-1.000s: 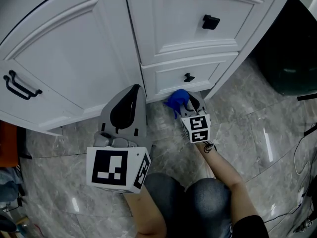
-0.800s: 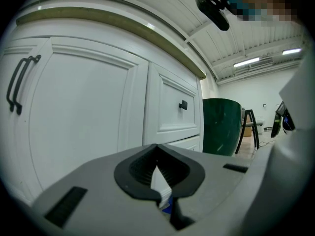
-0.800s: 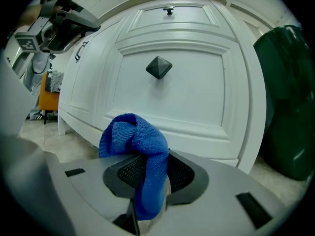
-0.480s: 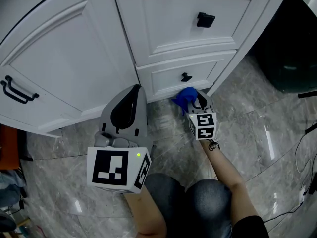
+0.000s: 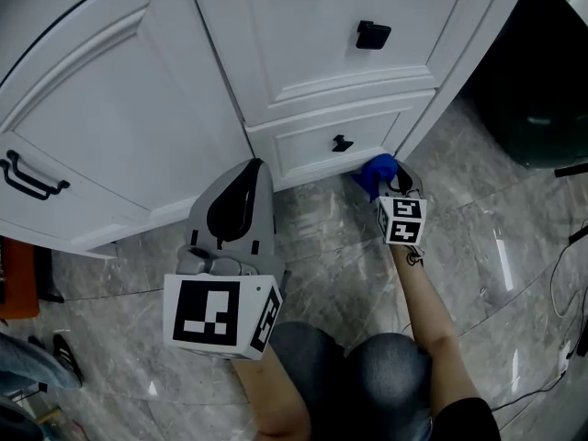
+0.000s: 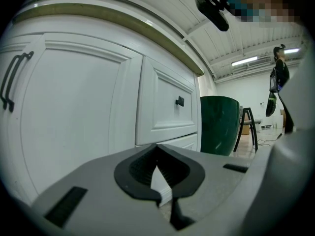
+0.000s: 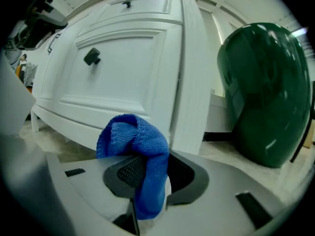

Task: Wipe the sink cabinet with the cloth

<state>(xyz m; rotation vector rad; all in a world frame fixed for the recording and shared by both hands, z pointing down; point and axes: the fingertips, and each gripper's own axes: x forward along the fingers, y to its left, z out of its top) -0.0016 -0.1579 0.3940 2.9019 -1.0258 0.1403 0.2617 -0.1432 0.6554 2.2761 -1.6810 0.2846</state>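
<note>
I am keeping the blue knitted cloth [image 7: 140,146] pinched in the jaws of the right gripper [image 7: 147,183]. It is sitting low at the bottom edge of the white panelled sink cabinet [image 5: 129,127], by the cabinet's corner post next to the small lower drawer [image 5: 322,141]. I cannot tell whether it is touching the wood. The left gripper [image 5: 246,175] is hovering in front of the cabinet door, jaws pressed together on nothing. The only print I am seeing is the black-and-white square markers on the grippers' cubes. Over the last second the cloth has been sliding rightward along the cabinet's base, from below the drawer's black knob [image 5: 342,142] to the corner, while the left gripper is staying put. A dark green bin [image 7: 266,92] is standing just past that corner.
</note>
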